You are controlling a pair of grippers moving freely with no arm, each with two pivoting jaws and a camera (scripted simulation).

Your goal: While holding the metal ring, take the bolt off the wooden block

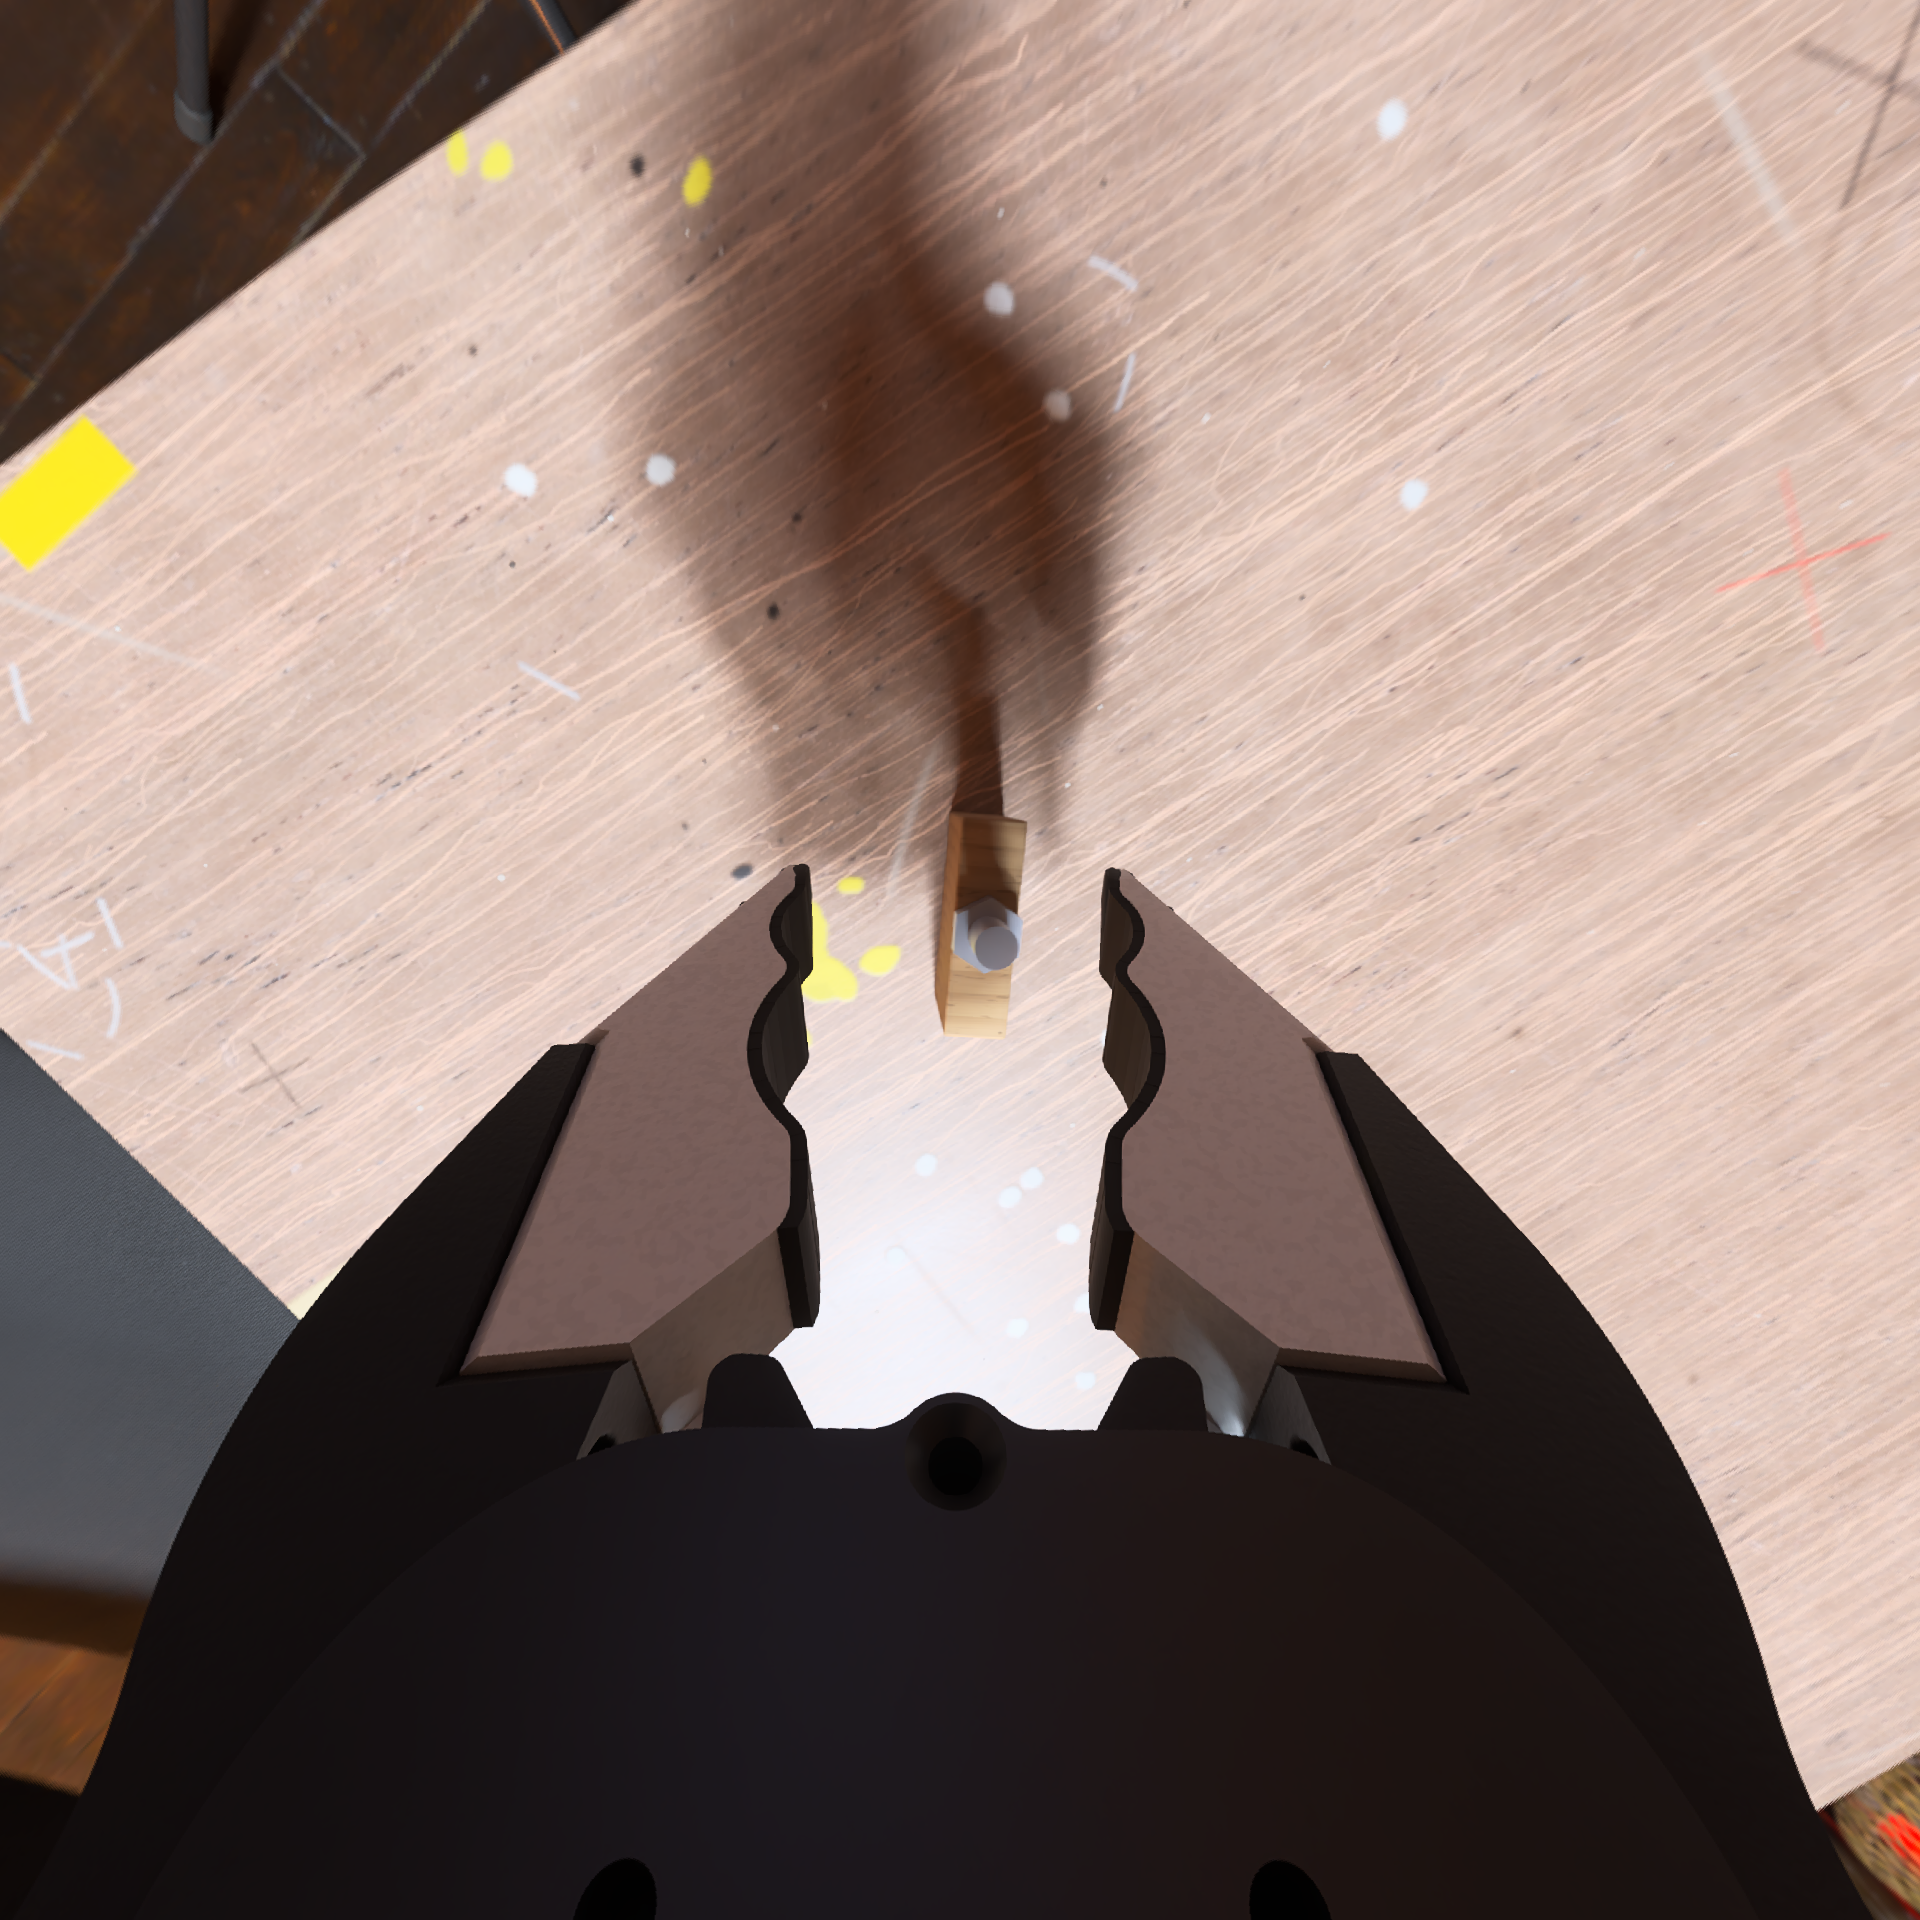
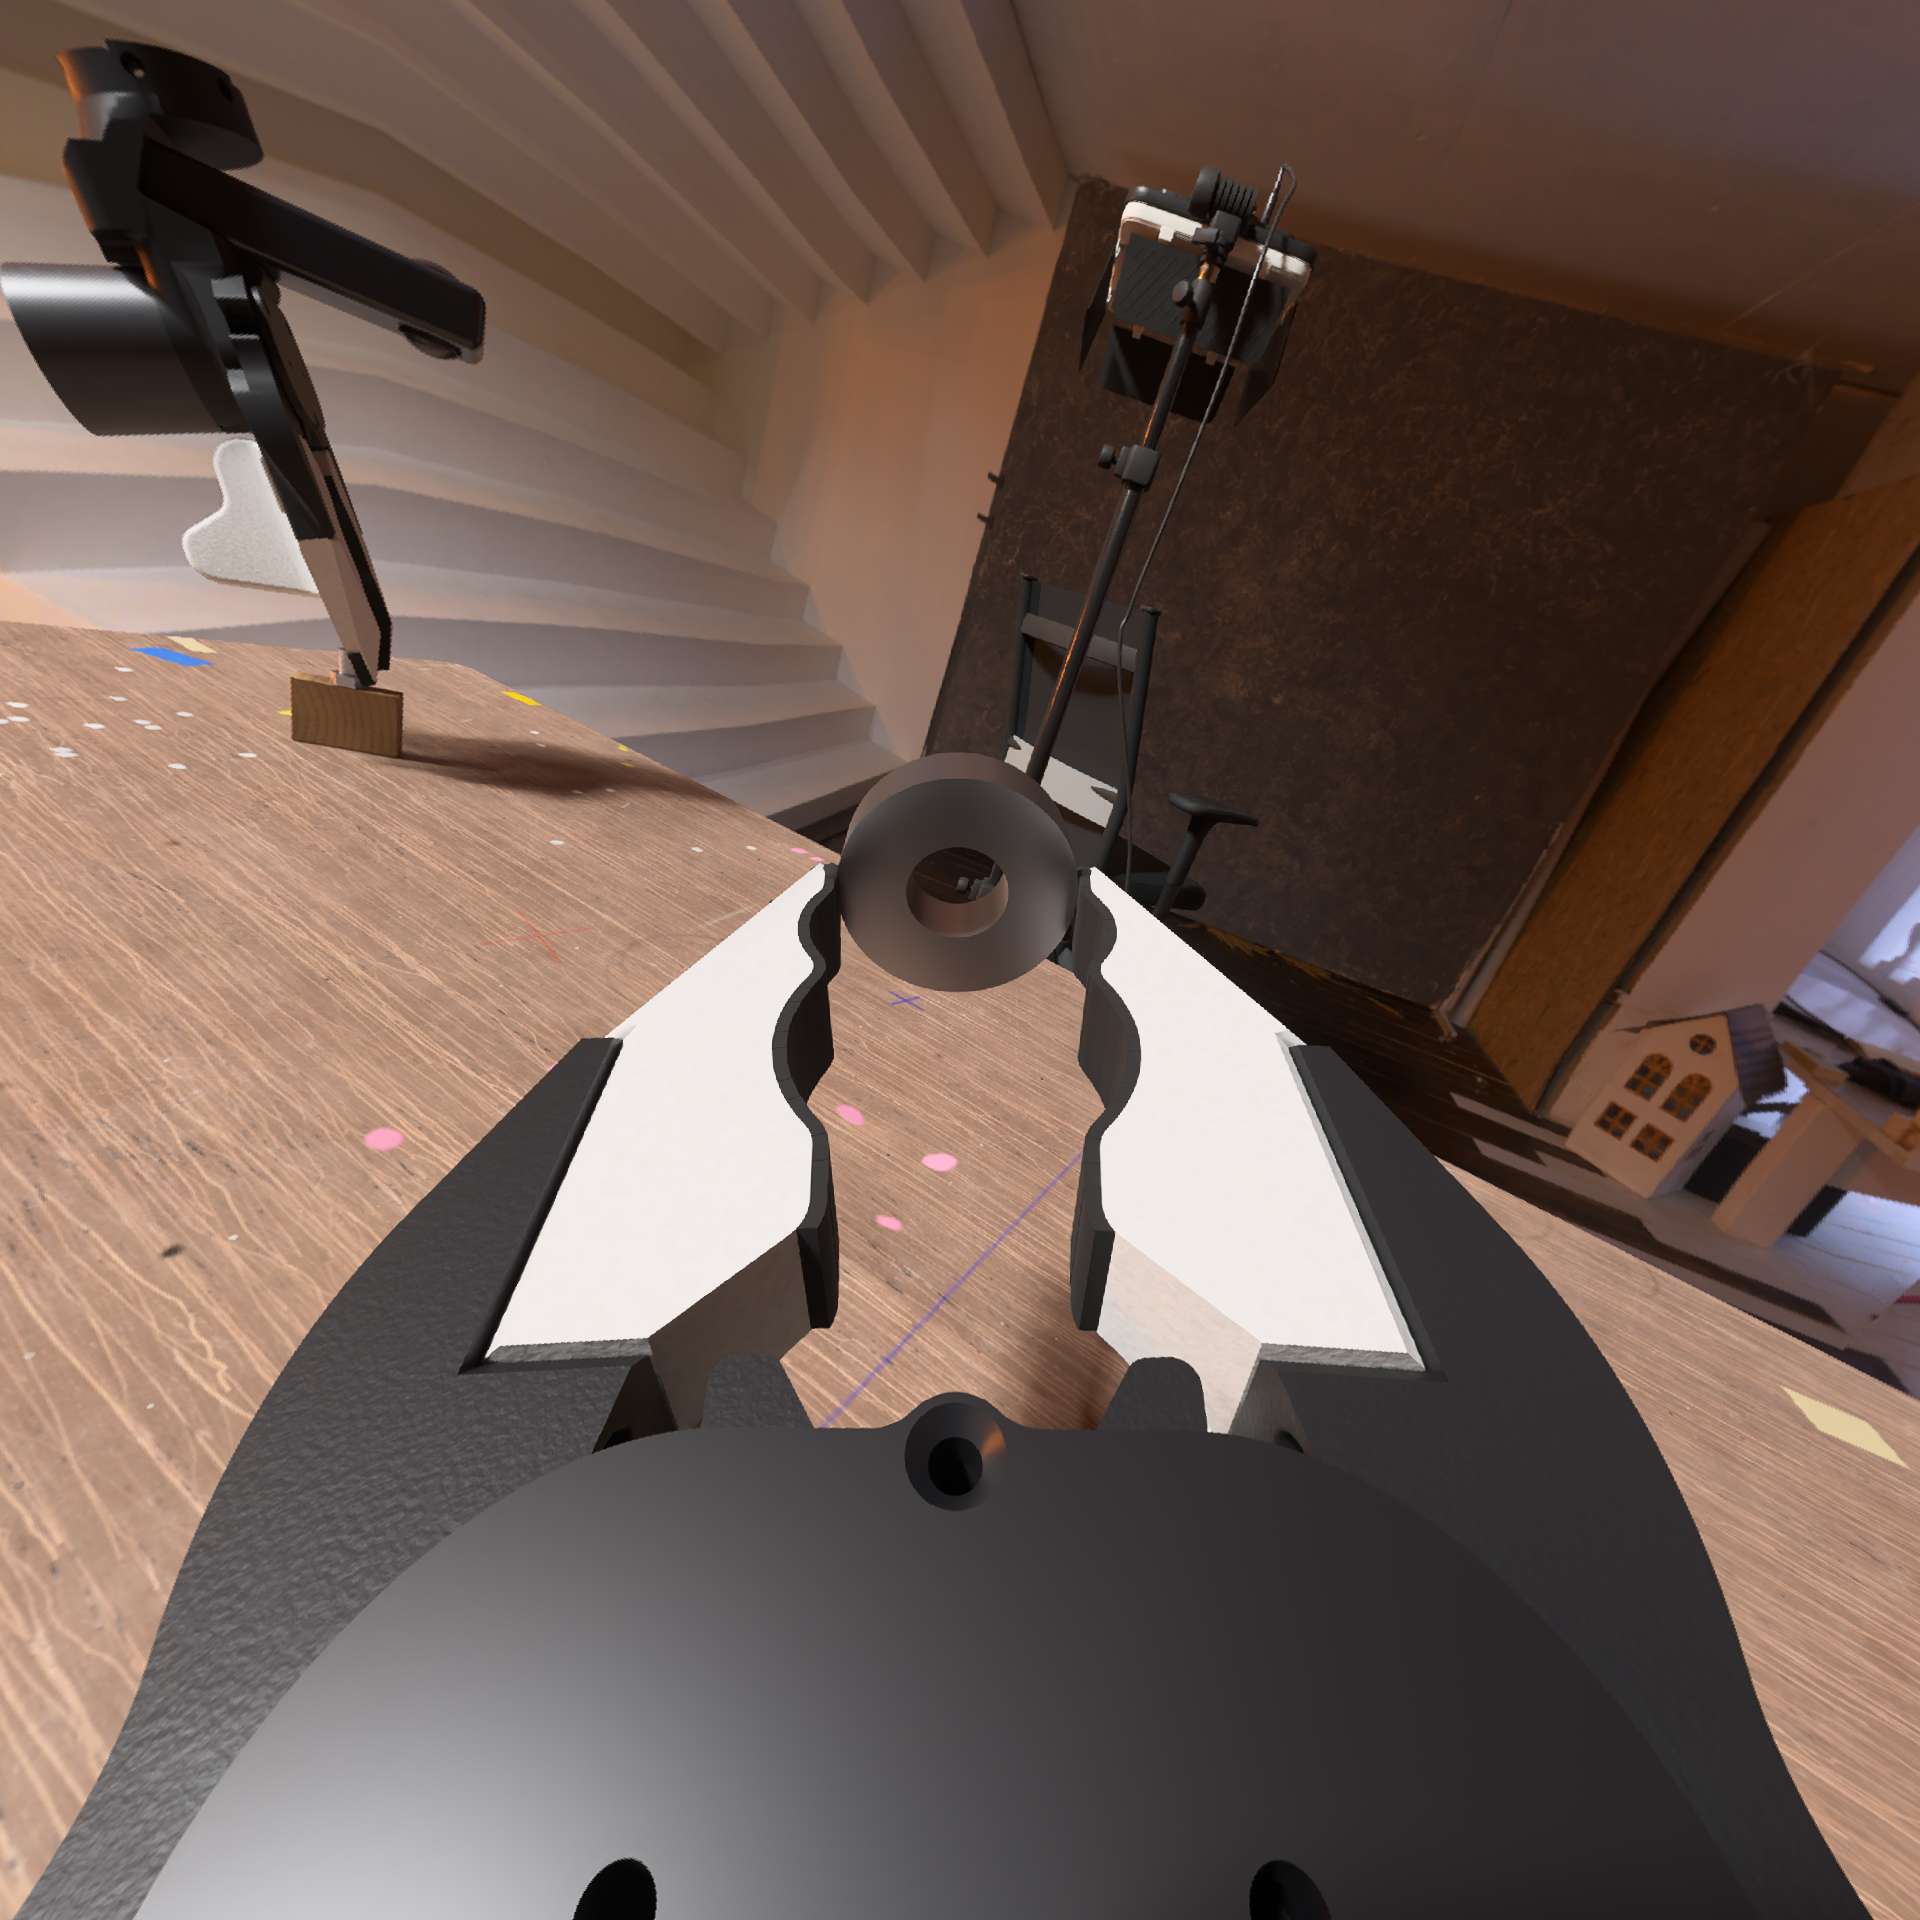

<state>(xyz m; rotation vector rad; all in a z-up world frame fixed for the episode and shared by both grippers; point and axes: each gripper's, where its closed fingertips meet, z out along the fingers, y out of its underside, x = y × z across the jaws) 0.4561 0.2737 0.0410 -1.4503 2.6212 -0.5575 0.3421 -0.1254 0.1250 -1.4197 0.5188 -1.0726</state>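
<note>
Left wrist view: the left gripper points down at the counter, its 2 fingers spread apart with nothing between them. Past the fingertips lies the wooden block, a narrow light-brown piece resting on the counter. The bolt, grey with a hexagonal head, stands in the block, shank end toward the camera. A dark shadow stretches across the counter beyond the block. Yellow and white paint spots dot the surface, and a yellow patch lies near the counter's left edge.

Right wrist view: the right gripper is clamped on the metal ring, a dark thick ring held at its 2 sides by the fingertips, clear of the counter, its hole facing the camera. At upper left the left gripper appears from the side, its fingertips right at the bolt on top of the wooden block; whether they touch it cannot be told. The block is well apart from the ring. Behind stand a lamp on a stand and a small model house.
</note>
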